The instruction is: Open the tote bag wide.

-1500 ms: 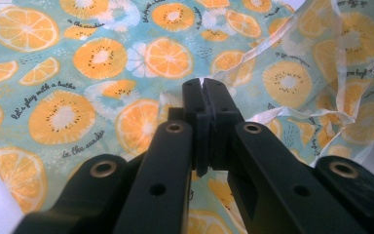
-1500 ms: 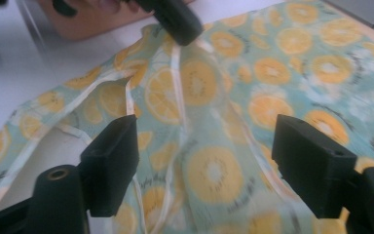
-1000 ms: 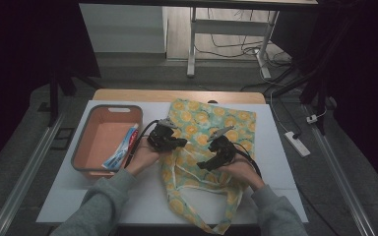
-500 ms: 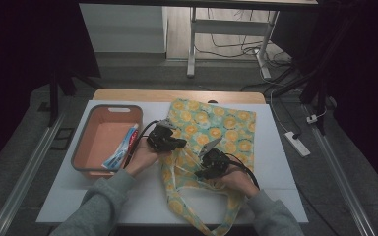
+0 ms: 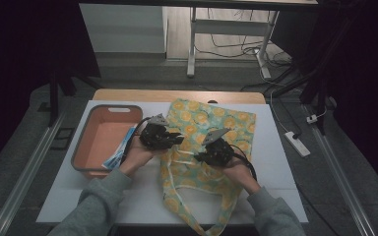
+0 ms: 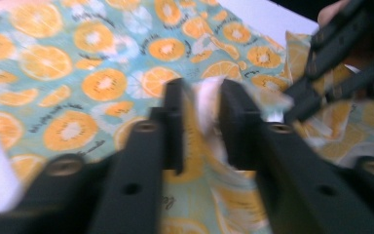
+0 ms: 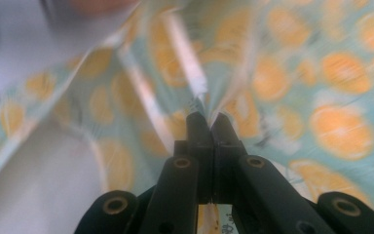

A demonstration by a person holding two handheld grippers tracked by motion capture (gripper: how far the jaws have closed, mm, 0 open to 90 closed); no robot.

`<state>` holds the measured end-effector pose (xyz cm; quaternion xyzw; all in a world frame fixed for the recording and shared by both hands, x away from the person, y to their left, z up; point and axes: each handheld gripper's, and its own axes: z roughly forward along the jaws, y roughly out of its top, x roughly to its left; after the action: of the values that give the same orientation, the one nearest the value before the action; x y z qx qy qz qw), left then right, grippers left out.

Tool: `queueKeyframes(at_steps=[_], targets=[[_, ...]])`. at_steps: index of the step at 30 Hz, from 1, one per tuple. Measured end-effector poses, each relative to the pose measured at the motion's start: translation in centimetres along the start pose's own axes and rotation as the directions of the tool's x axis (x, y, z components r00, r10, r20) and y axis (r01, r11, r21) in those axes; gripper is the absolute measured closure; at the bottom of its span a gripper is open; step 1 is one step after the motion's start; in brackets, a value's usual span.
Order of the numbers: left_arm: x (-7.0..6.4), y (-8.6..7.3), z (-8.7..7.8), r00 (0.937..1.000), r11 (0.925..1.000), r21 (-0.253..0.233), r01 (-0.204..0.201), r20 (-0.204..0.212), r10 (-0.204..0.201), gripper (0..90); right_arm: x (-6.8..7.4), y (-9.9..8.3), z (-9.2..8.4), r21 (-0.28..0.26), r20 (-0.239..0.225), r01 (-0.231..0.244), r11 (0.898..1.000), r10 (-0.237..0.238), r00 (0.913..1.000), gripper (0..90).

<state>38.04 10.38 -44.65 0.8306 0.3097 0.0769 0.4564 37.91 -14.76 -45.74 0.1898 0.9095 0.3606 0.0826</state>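
The orange-print bag [image 5: 211,147] is spread at centre frame of the high view. A fold is pinched tight by the right gripper [image 7: 206,119], jaws just closed; the left gripper [image 6: 202,124] has been opening, cloth loose between.

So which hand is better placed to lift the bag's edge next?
Probably the right. The right claw is shut on the bag, pinching a fold of cloth. The left claw has just been opening, with cloth loose between its jaws.
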Motion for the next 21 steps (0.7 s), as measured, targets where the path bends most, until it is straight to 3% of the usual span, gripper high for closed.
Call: queueKeyframes(at_steps=[2, 3, 6, 7, 12, 16, 21], targets=[[-0.4, 0.1, -0.9, 0.9999, 0.9998, -0.017, -0.011, -0.007, 0.011, 55.0, -0.7, 0.6, -0.9, -0.054, 0.023, -0.025, 0.998, 0.026, 0.9994, 89.0], [-0.6, 0.1, -1.3, 0.9998, 0.9995, -0.028, -0.016, -0.012, 0.015, 49.2, -1.5, 1.1, -1.8, -0.107, 0.044, -0.049, 0.993, 0.054, 0.9976, 89.0], [-1.3, 0.3, -2.4, 0.9992, 0.9981, -0.048, -0.037, -0.015, 0.036, 45.4, -2.3, 1.4, -2.4, -0.139, 0.067, -0.063, 0.988, 0.072, 0.9951, 89.0], [-1.6, 0.3, -2.7, 0.9989, 0.9976, -0.054, -0.044, -0.018, 0.043, 42.6, -3.1, 1.7, -2.7, -0.164, 0.088, -0.072, 0.984, 0.087, 0.9923, 89.0], [-2.2, 0.4, -3.7, 0.9980, 0.9961, -0.063, -0.061, -0.019, 0.060, 40.7, -4.9, 1.6, -3.0, -0.211, 0.112, -0.109, 0.971, 0.134, 0.9846, 89.0], [-1.9, 0.3, -4.2, 0.9983, 0.9969, -0.059, -0.053, -0.026, 0.052, 40.4, -6.1, 1.4, -3.3, -0.263, 0.118, -0.143, 0.954, 0.179, 0.9767, 89.0], [-1.4, 0.0, -4.9, 0.9984, 0.9979, -0.046, -0.044, -0.037, 0.042, 40.4, -6.8, 1.2, -3.6, -0.290, 0.129, -0.154, 0.944, 0.198, 0.9716, 89.0]])
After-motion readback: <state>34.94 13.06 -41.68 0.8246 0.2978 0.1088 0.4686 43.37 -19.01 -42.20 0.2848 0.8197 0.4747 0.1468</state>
